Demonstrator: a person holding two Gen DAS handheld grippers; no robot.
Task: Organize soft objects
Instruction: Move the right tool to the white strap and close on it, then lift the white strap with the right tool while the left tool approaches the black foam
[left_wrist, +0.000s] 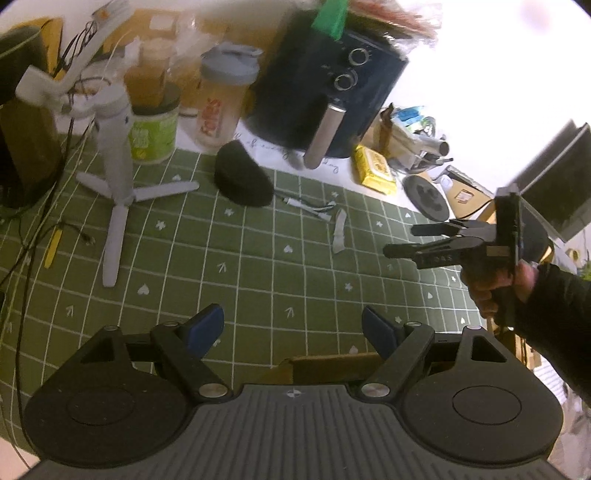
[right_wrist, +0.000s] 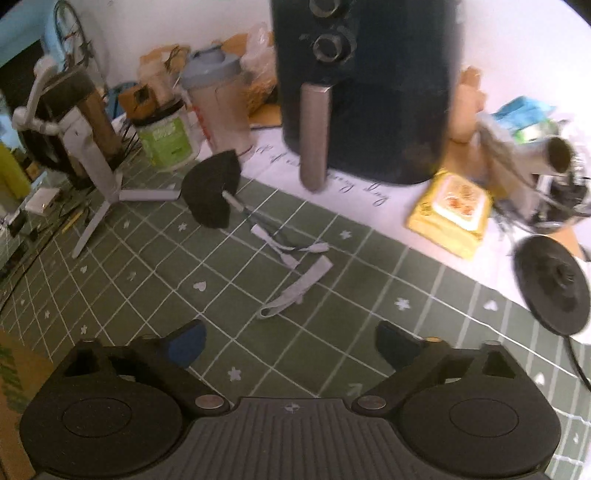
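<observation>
The table is covered with a green mat with white grid lines. At its far edge, at 12 o'clock in the right wrist view, stands a big dark air fryer with a grey handle. At 10 o'clock from it there are a shaker bottle, a green-labelled jar and a white tripod; at 3 o'clock lie a yellow packet and a black round disc.

The soft things lie in the middle of the mat. The black cloth piece, rounded like a cap or a mask, is just in front of the shaker bottle. The grey straps trail from it toward 5 o'clock, as loose and tangled bands.

The left gripper hovers above bare mat; its jaws are spread and nothing is between them. The right gripper points down at the straps, with jaws also spread and empty. In the left wrist view a hand holds it at 3 o'clock.

I judge that both things are very light and limp. The straps will sag and slide, so it seems better to pinch where the bands cross. The cloth piece probably folds easily; its raised edge looks the best place to take.
</observation>
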